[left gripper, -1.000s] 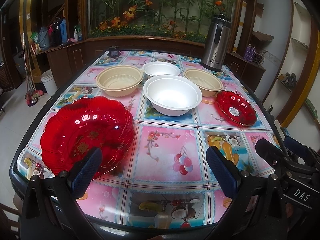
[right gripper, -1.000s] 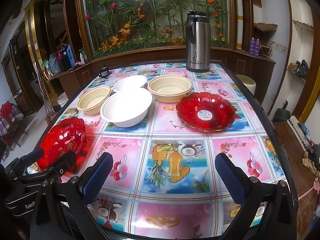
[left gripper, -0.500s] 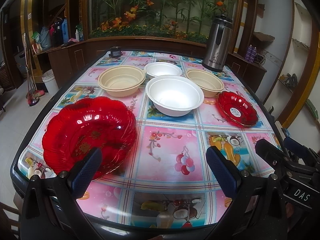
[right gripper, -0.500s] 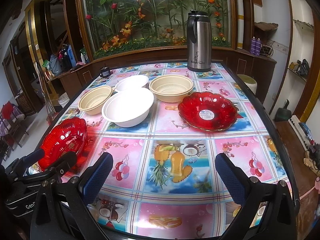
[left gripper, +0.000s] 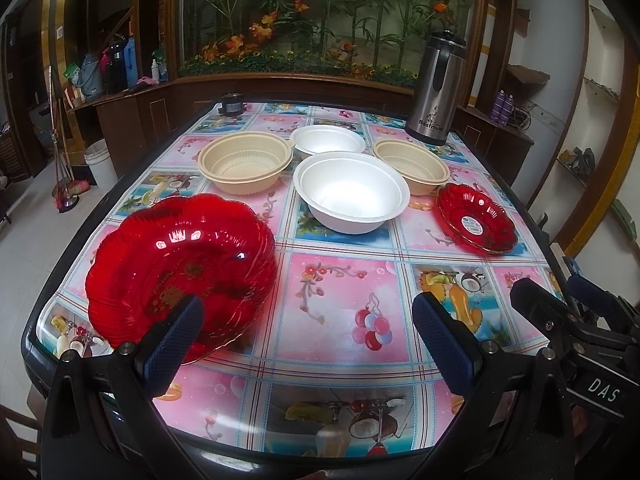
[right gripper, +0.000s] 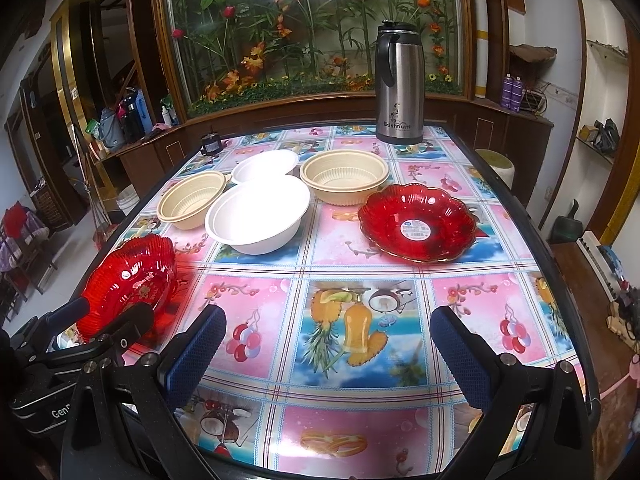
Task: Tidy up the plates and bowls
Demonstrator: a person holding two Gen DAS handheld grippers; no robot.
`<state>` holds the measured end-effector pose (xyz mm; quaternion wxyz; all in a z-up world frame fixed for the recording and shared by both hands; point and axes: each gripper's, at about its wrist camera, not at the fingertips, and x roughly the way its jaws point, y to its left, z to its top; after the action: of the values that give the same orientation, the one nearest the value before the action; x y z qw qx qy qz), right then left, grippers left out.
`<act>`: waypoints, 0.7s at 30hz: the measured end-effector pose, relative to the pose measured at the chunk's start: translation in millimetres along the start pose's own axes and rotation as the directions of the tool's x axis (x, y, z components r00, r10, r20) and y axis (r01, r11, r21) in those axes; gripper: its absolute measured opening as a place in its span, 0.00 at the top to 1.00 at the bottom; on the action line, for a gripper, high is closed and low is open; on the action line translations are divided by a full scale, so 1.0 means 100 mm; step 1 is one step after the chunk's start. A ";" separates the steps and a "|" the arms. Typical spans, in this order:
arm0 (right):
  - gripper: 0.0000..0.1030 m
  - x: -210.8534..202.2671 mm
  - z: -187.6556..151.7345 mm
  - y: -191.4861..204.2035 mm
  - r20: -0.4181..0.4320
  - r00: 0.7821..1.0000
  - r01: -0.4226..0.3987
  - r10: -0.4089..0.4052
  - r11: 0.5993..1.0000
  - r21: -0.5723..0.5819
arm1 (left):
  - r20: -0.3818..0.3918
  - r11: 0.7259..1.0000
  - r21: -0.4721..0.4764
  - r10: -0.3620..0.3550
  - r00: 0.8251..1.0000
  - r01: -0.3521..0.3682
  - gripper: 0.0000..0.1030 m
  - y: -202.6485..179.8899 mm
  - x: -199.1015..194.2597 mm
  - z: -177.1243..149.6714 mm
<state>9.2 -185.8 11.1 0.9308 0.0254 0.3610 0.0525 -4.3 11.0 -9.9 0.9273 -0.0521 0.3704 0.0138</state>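
A large red scalloped bowl sits at the table's near left; it also shows in the right wrist view. A smaller red plate sits at the right. Between them stand a big white bowl, a smaller white bowl and two beige bowls. My left gripper is open and empty just right of the red bowl. My right gripper is open and empty above the near table edge.
A steel thermos jug stands at the far right of the table. A small dark jar sits at the far left edge. A wooden counter and flower display lie behind; shelves stand on the right.
Both views have shifted only slightly; the grippers drifted a little. No object on the table has moved and both grippers stay open.
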 end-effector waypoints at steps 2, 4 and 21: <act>0.00 0.00 0.00 0.00 0.000 1.000 -0.004 0.004 1.000 0.001 | 0.001 1.000 0.002 0.002 1.000 -0.002 0.00 0.01 0.00 0.00; 0.00 0.00 0.00 0.00 0.000 1.000 -0.004 0.004 1.000 -0.002 | 0.000 1.000 0.002 -0.001 1.000 0.001 0.00 0.01 -0.01 0.00; 0.00 0.27 0.02 0.53 -0.125 0.948 -0.300 0.294 0.954 -0.028 | -0.007 0.966 -0.241 0.096 0.995 -0.095 0.00 1.51 -0.15 -0.06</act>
<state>26.6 -130.5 -1.4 0.8893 0.0544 0.4069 0.2017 -28.5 160.4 -17.1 0.9132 -0.1464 0.3659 0.1032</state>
